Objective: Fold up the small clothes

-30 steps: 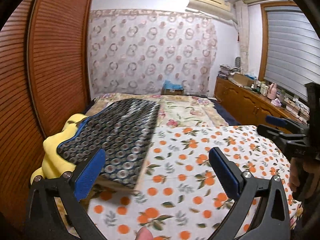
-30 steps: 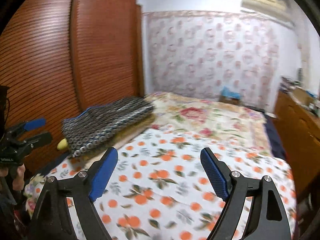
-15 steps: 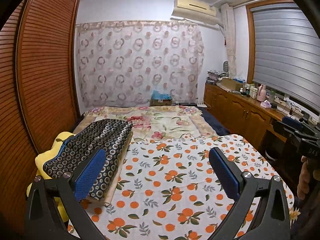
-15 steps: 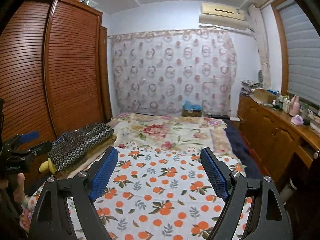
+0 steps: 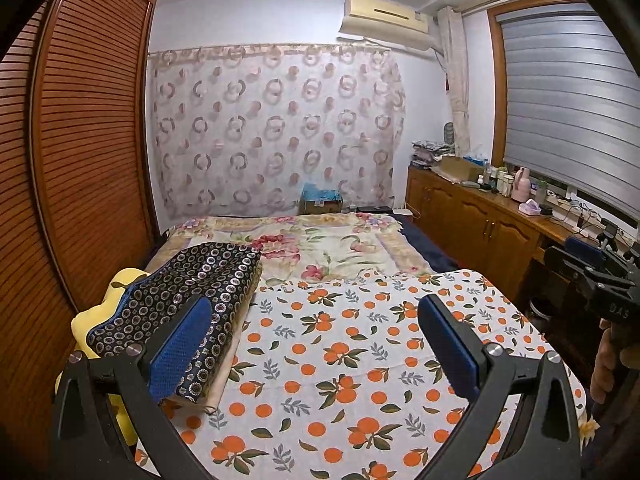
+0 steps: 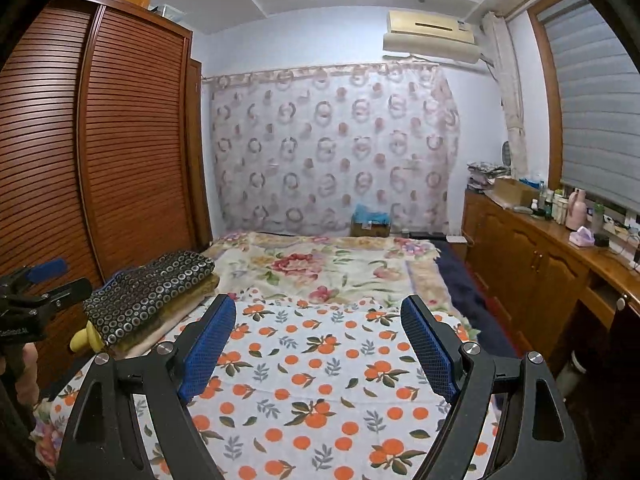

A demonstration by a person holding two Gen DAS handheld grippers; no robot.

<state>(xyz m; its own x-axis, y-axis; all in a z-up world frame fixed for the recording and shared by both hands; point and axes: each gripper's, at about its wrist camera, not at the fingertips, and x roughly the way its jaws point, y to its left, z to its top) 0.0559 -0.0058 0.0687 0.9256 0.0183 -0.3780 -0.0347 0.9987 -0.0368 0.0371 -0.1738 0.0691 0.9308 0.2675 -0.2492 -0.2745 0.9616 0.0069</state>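
A folded dark navy garment with a ring pattern (image 5: 192, 292) (image 6: 152, 288) lies on a beige folded layer at the left side of the bed, over something yellow (image 5: 96, 320). An orange-print sheet (image 5: 340, 344) (image 6: 320, 376) covers the near part of the bed, flat and bare. My left gripper (image 5: 314, 320) hangs open above this sheet, its left finger in front of the garment's near end. My right gripper (image 6: 319, 316) is open too, above the sheet with nothing between its pads. Each gripper shows at the edge of the other's view, left gripper (image 6: 40, 280) and right gripper (image 5: 588, 268), each held in a hand.
A floral blanket (image 5: 320, 240) covers the far half of the bed. Slatted wooden wardrobe doors (image 5: 80, 160) run along the left. A wooden cabinet (image 5: 480, 224) with bottles and boxes lines the right wall under a window blind. A cardboard box (image 6: 370, 224) sits beyond the bed.
Both grippers drew back and rose from the bed during the first half second, so more of the room shows. Since then they have held still. Both stayed open.
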